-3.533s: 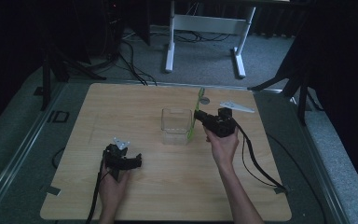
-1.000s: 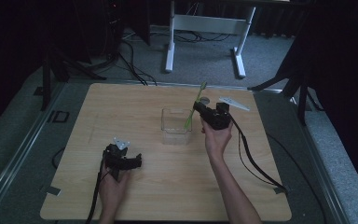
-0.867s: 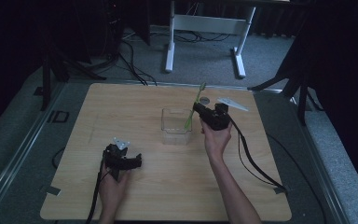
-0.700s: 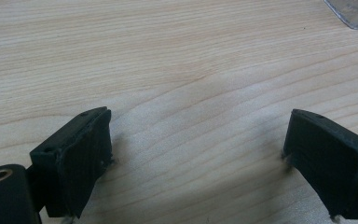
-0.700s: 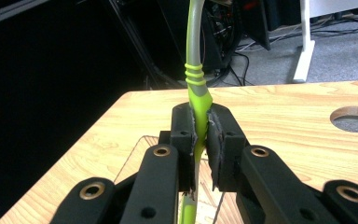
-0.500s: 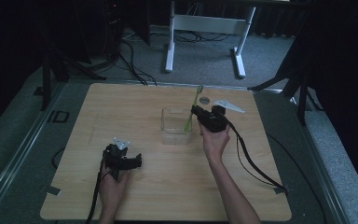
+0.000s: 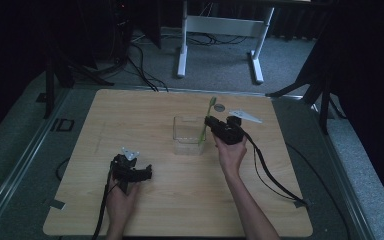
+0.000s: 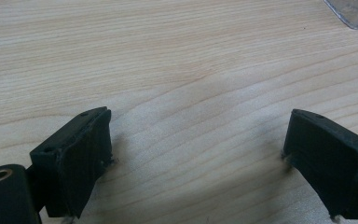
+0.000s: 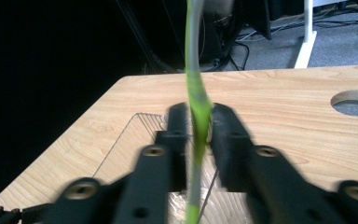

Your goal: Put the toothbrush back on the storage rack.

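A thin green stick-like utensil (image 7: 205, 121) stands nearly upright over the right side of a clear plastic box (image 7: 182, 140) at the table's middle. My right gripper (image 7: 210, 123) is shut on it; in the right gripper view the green utensil (image 9: 196, 100) runs between the two jaws, its lower end pointing down into the clear box (image 9: 135, 140). My left gripper (image 7: 141, 173) rests on the wood near the front left, open, its fingers (image 8: 72, 161) wide apart with bare table between them. A corner of the clear box (image 8: 354, 9) shows at the top right there.
The wooden table (image 7: 130, 120) has a round cable hole (image 7: 220, 107) at the back right and a grey plate (image 7: 245, 116) beside it. Cables trail from both grippers toward the front edge. A white desk frame (image 7: 220, 30) stands on the floor behind.
My right gripper has carried the green utensil slightly left and nearer the clear box, tilting it more upright. The left gripper has stayed in place.
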Available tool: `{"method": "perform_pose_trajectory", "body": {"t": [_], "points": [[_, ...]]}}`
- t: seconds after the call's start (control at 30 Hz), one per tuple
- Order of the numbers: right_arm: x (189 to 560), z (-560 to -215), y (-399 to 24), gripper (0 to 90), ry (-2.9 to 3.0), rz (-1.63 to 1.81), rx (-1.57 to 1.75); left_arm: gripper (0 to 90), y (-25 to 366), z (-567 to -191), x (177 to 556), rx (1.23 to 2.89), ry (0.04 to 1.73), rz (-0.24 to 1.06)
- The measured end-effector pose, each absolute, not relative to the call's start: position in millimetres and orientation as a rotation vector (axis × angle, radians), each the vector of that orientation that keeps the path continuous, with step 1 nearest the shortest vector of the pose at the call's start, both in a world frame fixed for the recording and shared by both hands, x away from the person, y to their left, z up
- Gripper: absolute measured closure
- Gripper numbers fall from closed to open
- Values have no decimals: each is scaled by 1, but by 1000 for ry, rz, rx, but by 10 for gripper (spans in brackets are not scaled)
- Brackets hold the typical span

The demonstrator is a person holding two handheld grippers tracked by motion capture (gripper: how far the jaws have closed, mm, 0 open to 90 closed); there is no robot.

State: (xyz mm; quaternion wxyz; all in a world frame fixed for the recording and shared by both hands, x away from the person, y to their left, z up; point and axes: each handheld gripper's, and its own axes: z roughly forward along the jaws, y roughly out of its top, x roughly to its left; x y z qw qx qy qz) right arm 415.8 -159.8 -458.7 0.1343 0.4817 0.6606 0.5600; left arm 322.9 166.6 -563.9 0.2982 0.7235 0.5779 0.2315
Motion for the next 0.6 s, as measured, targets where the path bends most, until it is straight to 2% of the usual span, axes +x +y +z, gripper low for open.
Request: {"method": "perform_pose_trajectory", "body": {"t": [0.03,0.17,0.6], "points": [[415,-459,-159,649,1916,1624,1389,79,167,-564,323,1923,1535,615],[413,-458,-158,585,1908,1638,1365,79,166,-564,323,1921,1536,616],[396,-447,-164,508,1933,1561,1291,79,166,-564,323,1922,1534,617]]}}
